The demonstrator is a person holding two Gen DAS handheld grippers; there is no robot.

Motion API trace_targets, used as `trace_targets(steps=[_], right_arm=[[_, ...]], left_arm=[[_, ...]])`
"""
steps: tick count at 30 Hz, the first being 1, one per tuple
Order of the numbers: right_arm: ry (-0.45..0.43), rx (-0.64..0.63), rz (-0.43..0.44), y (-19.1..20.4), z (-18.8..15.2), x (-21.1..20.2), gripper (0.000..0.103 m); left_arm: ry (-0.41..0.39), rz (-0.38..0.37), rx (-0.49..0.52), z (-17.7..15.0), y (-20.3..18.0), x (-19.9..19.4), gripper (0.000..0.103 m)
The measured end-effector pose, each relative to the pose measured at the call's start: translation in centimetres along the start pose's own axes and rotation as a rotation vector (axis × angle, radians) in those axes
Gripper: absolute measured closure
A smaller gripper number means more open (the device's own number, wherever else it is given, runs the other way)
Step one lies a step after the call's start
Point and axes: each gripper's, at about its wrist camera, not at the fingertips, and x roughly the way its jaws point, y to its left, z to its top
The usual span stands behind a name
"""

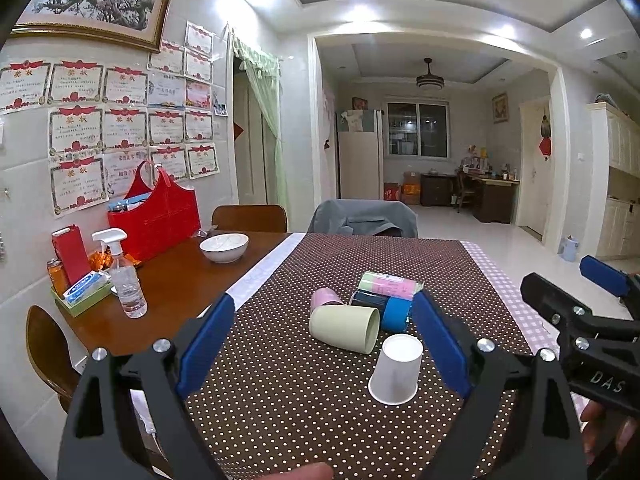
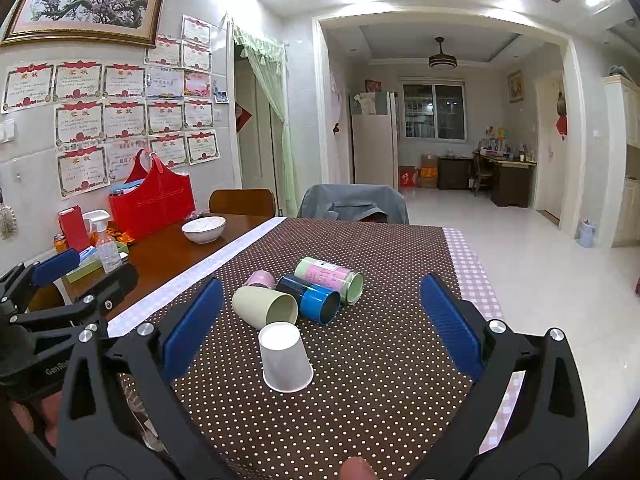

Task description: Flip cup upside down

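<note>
Cups and cans are grouped mid-table on a dotted cloth (image 1: 288, 392): three cups and two cans are counted. One white cup (image 1: 396, 369) (image 2: 285, 358) stands upside down, base up and rim on the cloth. One green cup (image 1: 345, 328) (image 2: 265, 306) lies on its side at 11 o'clock from the white cup, just beside it, mouth turned toward the cameras. One pink cup (image 1: 325, 297) (image 2: 260, 279) lies behind the green cup and is largely hidden by it. One blue can (image 1: 386, 309) (image 2: 313, 298) and one pastel can (image 1: 390, 283) (image 2: 332, 276) lie on their sides at 12 to 1 o'clock from the white cup, side by side.

Two grippers are seen. The left gripper (image 1: 326, 346) is spread wide with nothing between its blue pads (image 1: 206, 340); in the left wrist view the white cup sits near its right pad, apart from it, at about 4 o'clock from the midpoint between the pads. The right gripper (image 2: 320, 320) is likewise spread wide and empty; in its own view the white cup sits between the pads (image 2: 450, 324), left of centre, touching neither. The right gripper also shows at the 3 o'clock edge of the left wrist view.

On the bare wood at 9 to 10 o'clock are counted one white bowl (image 1: 224, 247) (image 2: 203, 229), one spray bottle (image 1: 125, 276) (image 2: 105, 246) and one red bag (image 1: 158, 216) (image 2: 154, 198).
</note>
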Motion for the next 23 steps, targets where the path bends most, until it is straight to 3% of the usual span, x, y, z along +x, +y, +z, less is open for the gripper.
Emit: trace_targets(steps=[23], right_arm=[[0.004,0.003,0.007,0.05,-0.16,-0.01,0.006]], left_arm=[[0.005,0.02,-0.011,-0.05,0.14,0.53,0.014]])
